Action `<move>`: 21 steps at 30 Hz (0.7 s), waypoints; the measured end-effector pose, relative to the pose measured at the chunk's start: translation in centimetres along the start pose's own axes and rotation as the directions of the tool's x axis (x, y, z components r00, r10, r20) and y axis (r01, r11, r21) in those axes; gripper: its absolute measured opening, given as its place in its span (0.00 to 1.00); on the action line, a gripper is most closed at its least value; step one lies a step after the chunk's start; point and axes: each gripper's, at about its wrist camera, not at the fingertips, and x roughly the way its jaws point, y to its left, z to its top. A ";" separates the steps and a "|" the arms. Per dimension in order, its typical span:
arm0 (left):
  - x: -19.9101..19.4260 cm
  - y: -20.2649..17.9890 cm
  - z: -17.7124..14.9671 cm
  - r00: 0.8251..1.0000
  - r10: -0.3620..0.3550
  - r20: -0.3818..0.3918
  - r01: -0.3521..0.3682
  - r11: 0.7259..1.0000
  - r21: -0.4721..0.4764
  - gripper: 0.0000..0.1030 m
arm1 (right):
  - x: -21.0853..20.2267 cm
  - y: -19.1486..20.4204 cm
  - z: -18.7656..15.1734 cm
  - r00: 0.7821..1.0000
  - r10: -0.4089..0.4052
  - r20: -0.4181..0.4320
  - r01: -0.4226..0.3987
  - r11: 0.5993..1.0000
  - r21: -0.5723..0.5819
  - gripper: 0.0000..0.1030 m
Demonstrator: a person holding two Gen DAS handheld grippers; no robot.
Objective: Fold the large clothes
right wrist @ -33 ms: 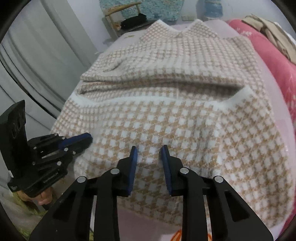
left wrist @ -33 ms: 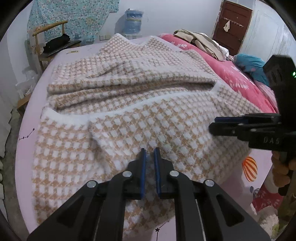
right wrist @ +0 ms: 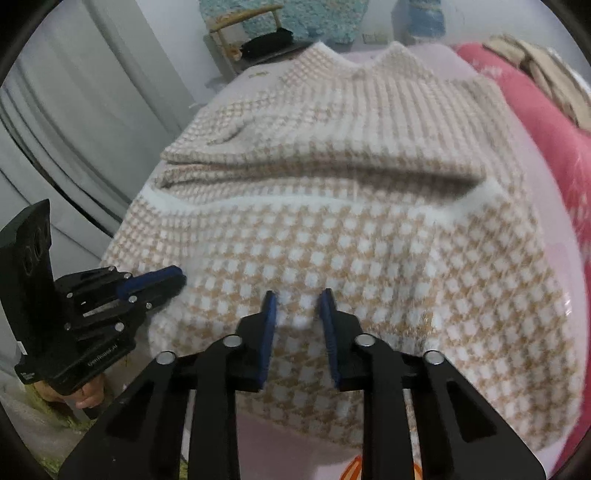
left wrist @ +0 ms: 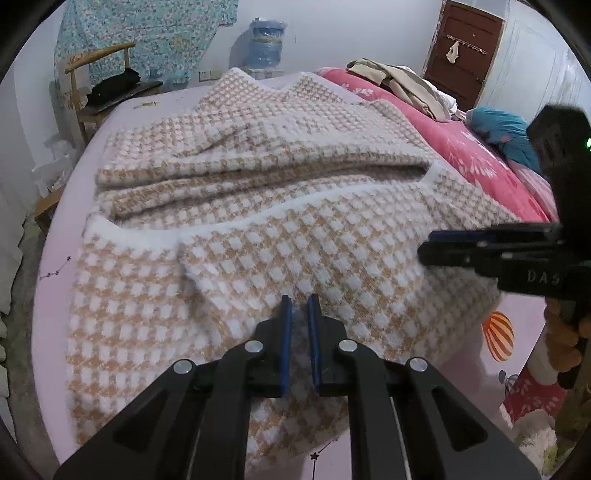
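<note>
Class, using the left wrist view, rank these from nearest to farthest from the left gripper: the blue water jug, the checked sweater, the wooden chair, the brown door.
1. checked sweater: directly beneath and ahead of the left gripper, spread on the bed.
2. wooden chair: far left, beyond the bed's far edge.
3. blue water jug: straight ahead against the back wall; close to the chair in depth.
4. brown door: far right, behind the pink quilt.

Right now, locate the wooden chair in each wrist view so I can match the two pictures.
Left wrist: the wooden chair stands at upper left, beyond the far left corner of the bed, a black item on its seat.
Right wrist: the wooden chair sits at top centre-left, partly cut off by the frame.
Shared landmark: the checked sweater, whose V-shaped far edge lies just right of the chair.
</note>
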 end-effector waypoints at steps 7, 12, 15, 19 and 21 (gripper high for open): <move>-3.2 -1.3 -0.2 0.973 -0.222 0.056 0.219 0.974 0.059 0.09 | 2.5 -0.6 0.7 0.999 0.054 0.006 -0.054 0.998 0.038 0.13; -0.6 -3.6 -1.0 0.974 -0.222 -0.047 0.226 0.969 0.102 0.09 | 1.7 -0.9 0.9 0.998 0.058 0.003 -0.058 0.996 0.061 0.12; 0.7 -3.6 -1.0 0.976 -0.207 -0.066 0.211 0.975 0.069 0.09 | -0.7 -1.0 0.9 0.997 0.058 0.048 -0.061 0.996 0.068 0.15; 1.3 -3.4 -1.1 0.973 -0.222 -0.062 0.225 0.974 0.036 0.09 | -3.7 -1.6 0.1 0.995 0.014 0.101 -0.020 0.998 0.060 0.15; 1.4 -3.4 -1.1 0.975 -0.216 -0.059 0.218 0.975 0.038 0.10 | -3.2 -2.6 -0.4 0.996 -0.034 0.083 0.028 0.997 0.070 0.15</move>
